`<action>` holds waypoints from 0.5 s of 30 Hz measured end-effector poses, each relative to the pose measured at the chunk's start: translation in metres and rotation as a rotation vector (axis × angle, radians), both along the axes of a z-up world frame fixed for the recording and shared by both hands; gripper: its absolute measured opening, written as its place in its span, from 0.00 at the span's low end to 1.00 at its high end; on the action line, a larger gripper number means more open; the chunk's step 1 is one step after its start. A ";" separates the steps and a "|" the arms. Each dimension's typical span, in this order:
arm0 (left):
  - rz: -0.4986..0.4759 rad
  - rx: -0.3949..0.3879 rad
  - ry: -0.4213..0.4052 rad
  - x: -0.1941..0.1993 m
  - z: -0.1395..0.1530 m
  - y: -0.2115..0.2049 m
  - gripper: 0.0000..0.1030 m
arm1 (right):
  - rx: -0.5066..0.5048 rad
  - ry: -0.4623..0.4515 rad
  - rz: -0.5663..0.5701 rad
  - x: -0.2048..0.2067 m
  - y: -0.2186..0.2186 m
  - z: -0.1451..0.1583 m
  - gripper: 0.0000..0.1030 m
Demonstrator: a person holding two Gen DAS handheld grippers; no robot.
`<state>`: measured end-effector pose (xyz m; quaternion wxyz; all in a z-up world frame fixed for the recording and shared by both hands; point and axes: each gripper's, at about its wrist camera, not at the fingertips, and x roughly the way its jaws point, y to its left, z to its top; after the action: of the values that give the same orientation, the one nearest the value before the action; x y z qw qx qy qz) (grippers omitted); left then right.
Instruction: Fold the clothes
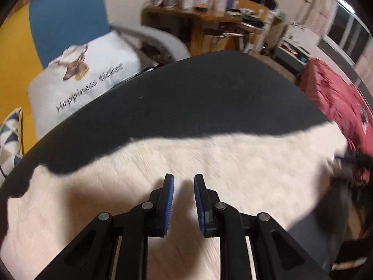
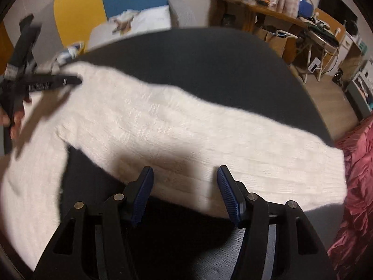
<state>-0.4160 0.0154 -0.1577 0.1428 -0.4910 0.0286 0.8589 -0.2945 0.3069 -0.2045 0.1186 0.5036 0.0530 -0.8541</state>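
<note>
white knit sweater [image 2: 163, 126] spread across dark table [image 2: 198, 53]; left gripper [image 1: 184, 182] and right gripper [image 2: 185, 175] held open, empty, above it.

A fuzzy white knit garment [image 2: 163, 121] lies on the matt dark table [image 2: 209, 58], beside crumpled red cloth [image 1: 338, 98].

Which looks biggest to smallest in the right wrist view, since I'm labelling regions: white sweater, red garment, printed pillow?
1. white sweater, spanning nearly the whole frame.
2. red garment, a strip cut off by the right edge, so its true size is unsure.
3. printed pillow, small, but farthest from the camera.
</note>
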 end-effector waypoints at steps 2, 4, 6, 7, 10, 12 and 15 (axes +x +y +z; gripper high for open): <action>-0.055 0.010 0.016 0.024 0.004 0.007 0.17 | 0.020 0.045 -0.044 0.001 0.023 0.015 0.58; -0.101 0.022 0.017 0.047 0.001 0.016 0.17 | 0.072 0.074 -0.128 -0.003 0.052 0.022 0.58; -0.127 -0.007 0.030 0.069 -0.007 0.024 0.17 | 0.096 0.060 -0.210 -0.013 0.083 0.017 0.58; -0.135 -0.018 0.034 0.077 -0.010 0.027 0.17 | 0.091 0.035 -0.245 -0.019 0.099 0.009 0.58; -0.152 -0.035 0.046 0.095 -0.018 0.033 0.17 | 0.105 -0.029 -0.313 -0.025 0.130 -0.016 0.59; -0.149 -0.034 0.056 0.100 -0.019 0.034 0.17 | 0.098 -0.004 -0.323 -0.018 0.133 -0.015 0.59; -0.149 0.008 0.036 0.103 -0.017 0.031 0.17 | 0.118 0.003 -0.336 -0.010 0.133 -0.016 0.59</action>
<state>-0.3131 0.0465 -0.1745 0.2078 -0.4716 0.0644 0.8545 -0.3042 0.4396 -0.2203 -0.0556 0.5101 0.0183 -0.8582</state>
